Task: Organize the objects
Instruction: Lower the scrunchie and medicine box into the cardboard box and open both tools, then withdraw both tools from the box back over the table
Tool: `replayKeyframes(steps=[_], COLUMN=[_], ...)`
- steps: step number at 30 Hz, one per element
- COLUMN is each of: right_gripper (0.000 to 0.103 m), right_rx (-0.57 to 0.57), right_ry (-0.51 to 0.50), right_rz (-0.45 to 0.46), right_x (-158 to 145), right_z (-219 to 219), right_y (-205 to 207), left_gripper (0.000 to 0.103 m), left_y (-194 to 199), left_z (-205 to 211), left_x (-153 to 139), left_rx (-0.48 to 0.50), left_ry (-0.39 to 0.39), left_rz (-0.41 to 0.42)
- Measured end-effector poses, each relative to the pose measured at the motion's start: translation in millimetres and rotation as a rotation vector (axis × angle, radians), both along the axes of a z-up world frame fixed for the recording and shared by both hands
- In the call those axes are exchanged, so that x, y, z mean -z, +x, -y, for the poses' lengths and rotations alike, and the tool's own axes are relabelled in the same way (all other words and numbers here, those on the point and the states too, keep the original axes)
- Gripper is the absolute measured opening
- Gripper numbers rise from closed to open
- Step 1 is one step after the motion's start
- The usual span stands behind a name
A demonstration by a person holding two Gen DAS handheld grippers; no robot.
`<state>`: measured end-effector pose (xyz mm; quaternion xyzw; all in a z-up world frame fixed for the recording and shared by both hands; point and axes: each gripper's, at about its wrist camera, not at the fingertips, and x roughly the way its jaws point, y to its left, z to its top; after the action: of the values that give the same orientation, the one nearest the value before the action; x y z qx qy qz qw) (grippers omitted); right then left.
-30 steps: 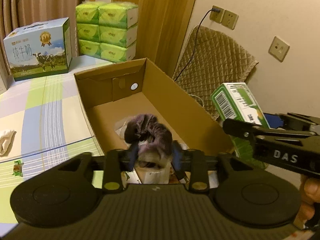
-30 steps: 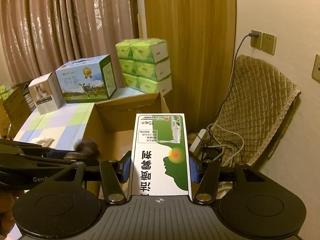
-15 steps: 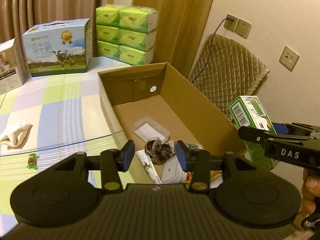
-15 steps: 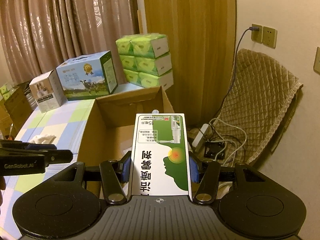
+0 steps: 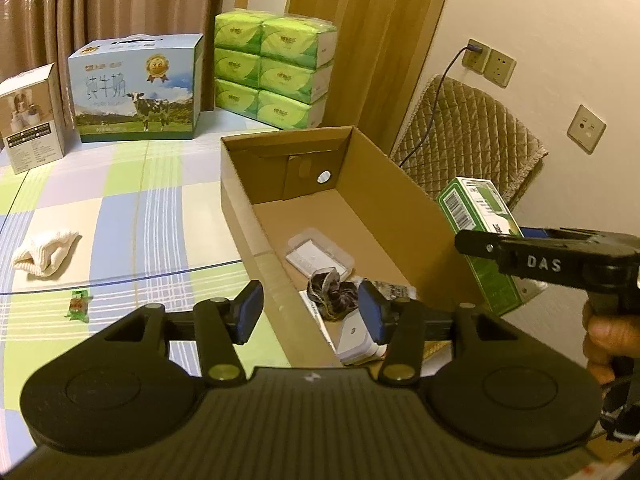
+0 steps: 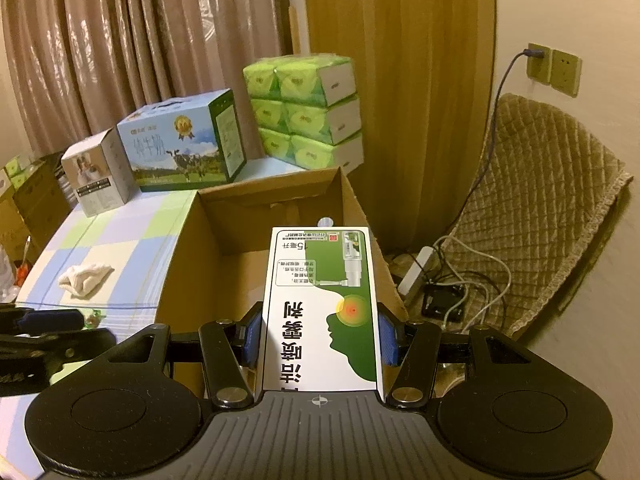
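The letters "DAS" are being shown in white on the black right gripper (image 5: 516, 240) in the left wrist view. Large Chinese characters, a green head profile and "15" with a unit mark are being displayed, upside down, on the green-and-white medicine box (image 6: 323, 312); a barcode is being carried on its end. Chinese characters and a gold medal seal are being shown on the milk carton (image 5: 136, 90).

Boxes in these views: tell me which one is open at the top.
The brown cardboard box beside the right gripper: open-topped, with items inside. The milk carton, small white box and gripped green-and-white box are closed.
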<state>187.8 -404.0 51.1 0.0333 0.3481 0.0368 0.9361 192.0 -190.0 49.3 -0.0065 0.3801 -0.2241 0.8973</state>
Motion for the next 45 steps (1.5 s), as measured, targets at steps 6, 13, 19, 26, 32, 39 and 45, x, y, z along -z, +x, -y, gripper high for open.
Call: replayKeyframes(steps=[6,13,19,26,32,39,45], right_gripper=[0.064,0.07,0.078,0.091,0.101,0.101,0.101], right_rx=[-0.003,0.016,0.025,-0.002,-0.04,-0.106,-0.159], right_ry=[0.044,0.087,0.133,0.145,0.149,0.144,0.138], right_rz=[0.028,0.044,0.049,0.086,0.105,0.097,0.088], right_x=[4,-3,-11,-27,-36,-35,-32], right_z=[5,13,7,-20,-47,-81,-106], right_y=[14,-4,-31,-62,-79,-90,-93], left_gripper=[0.052,0.068,0.072,0.08,0.091,0.099,0.101], left_y=[0,-7,-21,-40,-61,-77,-83], left_z=[-6,-16,-31,-56,-84,-127,-163], left_x=[3,3,2,0,-1,-3,-6], left_rx=[-0.017,-0.039,-0.058,-0.092,-0.13,-0.197,-0.274], left_ry=[0.004,0.013,0.011,0.015,0.023,0.038,0.048], left_rz=[-0.001,0.007,0.007,0.002,0.013,0.021,0.031])
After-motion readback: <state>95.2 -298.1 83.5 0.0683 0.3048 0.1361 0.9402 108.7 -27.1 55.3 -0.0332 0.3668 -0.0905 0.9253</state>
